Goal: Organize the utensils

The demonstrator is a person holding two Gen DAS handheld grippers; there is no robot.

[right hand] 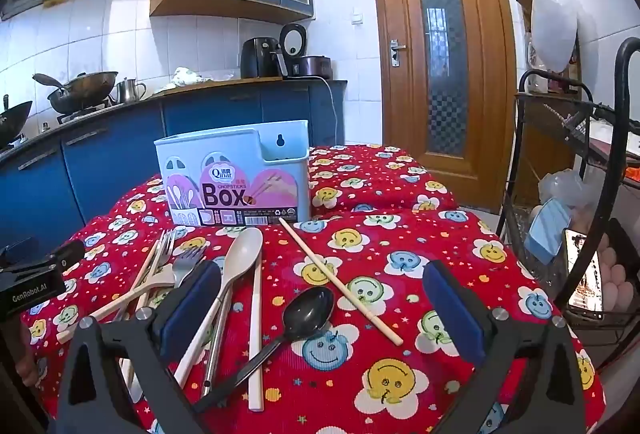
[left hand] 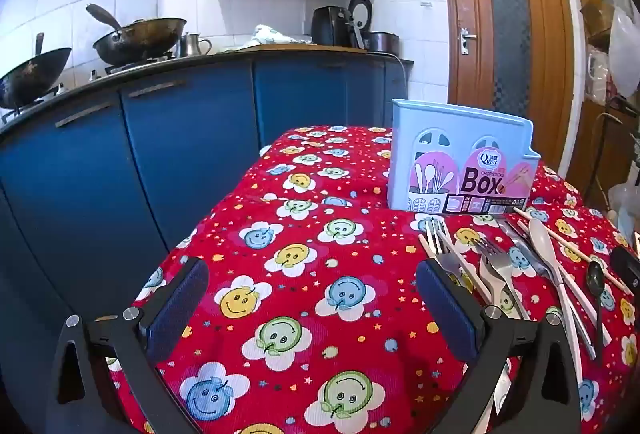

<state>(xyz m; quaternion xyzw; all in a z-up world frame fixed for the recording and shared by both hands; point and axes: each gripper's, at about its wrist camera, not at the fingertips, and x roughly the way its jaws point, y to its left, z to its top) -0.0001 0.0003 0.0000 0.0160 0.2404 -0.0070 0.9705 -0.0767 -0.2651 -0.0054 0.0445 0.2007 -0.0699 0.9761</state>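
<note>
A light blue chopsticks box point(right hand: 236, 174) stands upright on the red smiley-face tablecloth point(right hand: 400, 234); it also shows in the left wrist view point(left hand: 460, 162). In front of it lie loose utensils: a white spoon point(right hand: 236, 262), a black spoon point(right hand: 308, 310), a wooden chopstick point(right hand: 340, 280), a white chopstick point(right hand: 255, 334) and metal forks point(right hand: 176, 254). My right gripper point(right hand: 320, 310) is open and empty, just above the black spoon. My left gripper point(left hand: 312, 306) is open and empty over bare cloth, left of the forks point(left hand: 496, 266) and white spoon point(left hand: 544, 238).
Blue kitchen cabinets point(left hand: 160, 138) with woks point(left hand: 140, 38) on the counter stand to the left. A black wire rack point(right hand: 580, 194) holding a phone and bags stands right of the table. A wooden door point(right hand: 440, 54) is behind.
</note>
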